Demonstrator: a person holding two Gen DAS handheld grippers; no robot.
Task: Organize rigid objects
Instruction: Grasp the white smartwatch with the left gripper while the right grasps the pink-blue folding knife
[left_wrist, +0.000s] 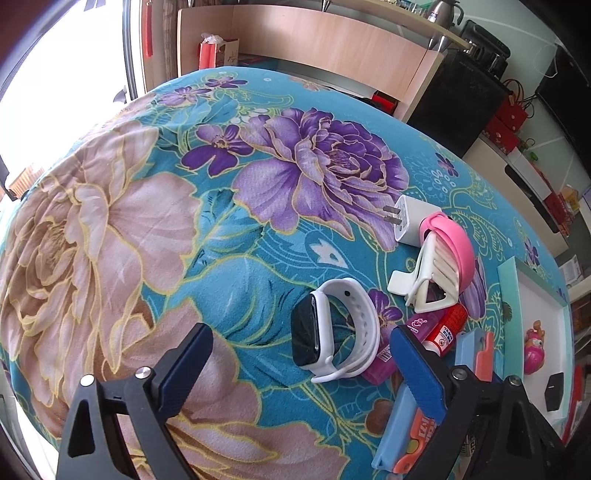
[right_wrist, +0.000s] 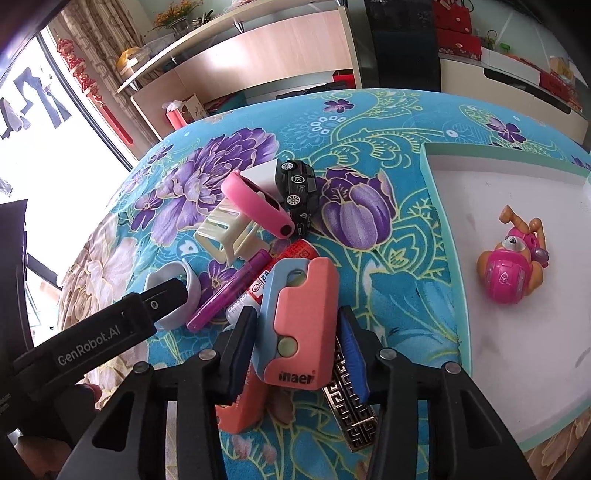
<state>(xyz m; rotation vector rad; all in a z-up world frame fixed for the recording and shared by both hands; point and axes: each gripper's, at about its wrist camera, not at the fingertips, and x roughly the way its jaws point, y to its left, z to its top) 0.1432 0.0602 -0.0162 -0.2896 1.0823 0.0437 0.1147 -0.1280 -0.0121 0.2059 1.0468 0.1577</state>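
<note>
Left wrist view: the left gripper (left_wrist: 295, 373) hangs with its jaws wide apart on either side of the white watch (left_wrist: 334, 332), touching nothing, probably lining up to take it. The watch stands on edge on the floral cloth (left_wrist: 129, 221), beside a jumble: charger (left_wrist: 408, 218), pink band (left_wrist: 452, 240), white clip (left_wrist: 430, 275).

Right wrist view: the right gripper (right_wrist: 295, 345) has its blue pads against both sides of the pink-and-blue cutter (right_wrist: 299, 321), apparently clamped on it, with no gap showing at either pad. The cutter lies on top of the pile, near the tray (right_wrist: 443, 236), which holds a pink toy (right_wrist: 511, 271); the tray seems the likely destination.
</note>
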